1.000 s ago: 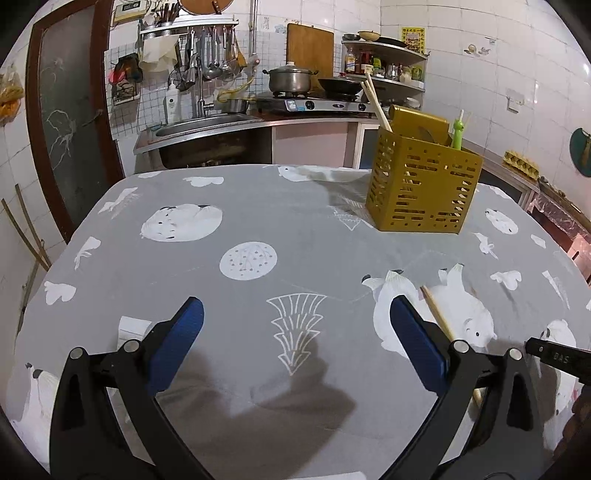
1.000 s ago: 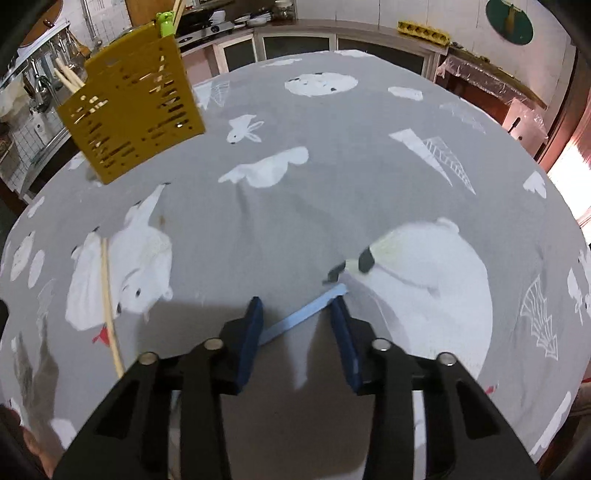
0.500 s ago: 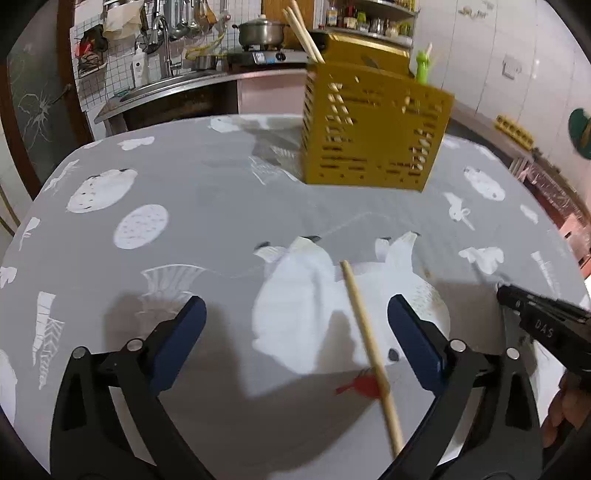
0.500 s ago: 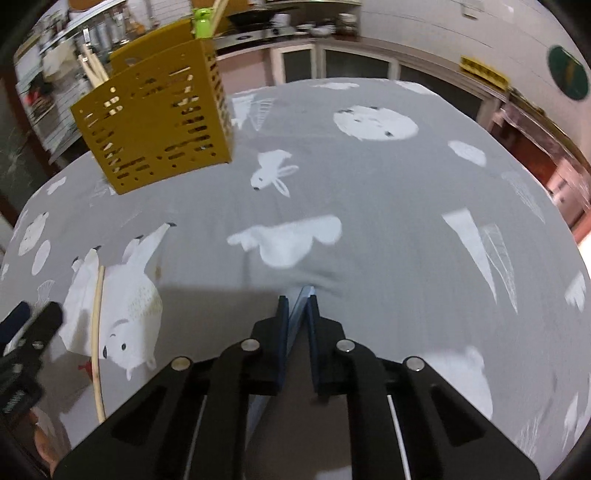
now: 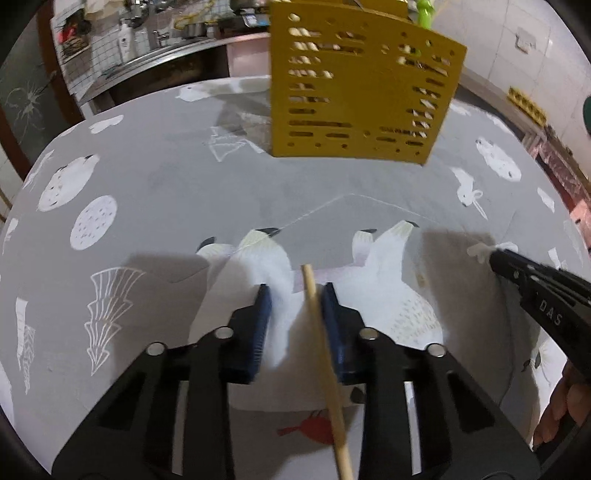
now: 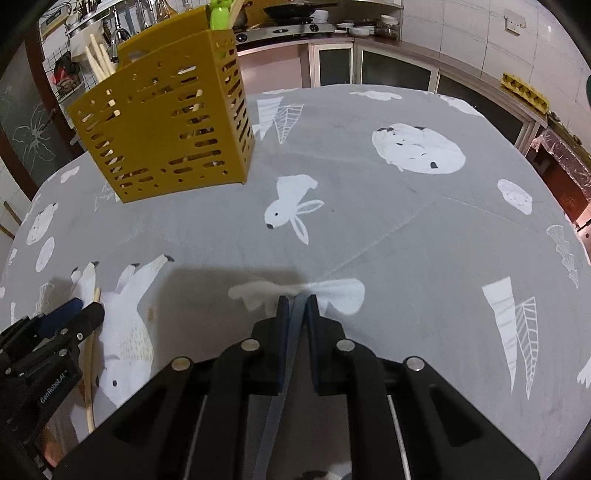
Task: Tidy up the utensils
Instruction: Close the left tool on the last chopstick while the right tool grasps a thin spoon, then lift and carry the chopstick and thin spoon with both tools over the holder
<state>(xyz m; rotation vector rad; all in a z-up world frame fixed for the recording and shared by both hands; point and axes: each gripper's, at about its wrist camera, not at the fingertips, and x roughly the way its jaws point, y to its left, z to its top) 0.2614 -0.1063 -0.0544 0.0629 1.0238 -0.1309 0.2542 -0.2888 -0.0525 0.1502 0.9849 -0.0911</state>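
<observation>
A wooden chopstick (image 5: 325, 354) lies on the grey printed tablecloth (image 5: 166, 192). My left gripper (image 5: 297, 295) is low over it, jaws half closed around it, the stick against the right pad, a gap at the left pad. My right gripper (image 6: 295, 301) is shut on a thin pale-blue utensil (image 6: 286, 369) held above the cloth. The yellow perforated utensil holder (image 5: 362, 96) stands beyond, with chopsticks and a green item inside; it also shows in the right wrist view (image 6: 166, 125). The left gripper (image 6: 79, 310) and the chopstick (image 6: 90, 365) show at lower left there.
The right gripper's tip (image 5: 535, 291) reaches in at the right of the left wrist view. A kitchen counter with stove (image 6: 288, 29) and sink (image 5: 155, 55) runs behind the table. Cabinets (image 6: 388, 70) stand at the back right.
My left gripper moved forward and down over the chopstick and its jaws narrowed around it. My right gripper stayed shut on the blue utensil and moved closer to the yellow holder.
</observation>
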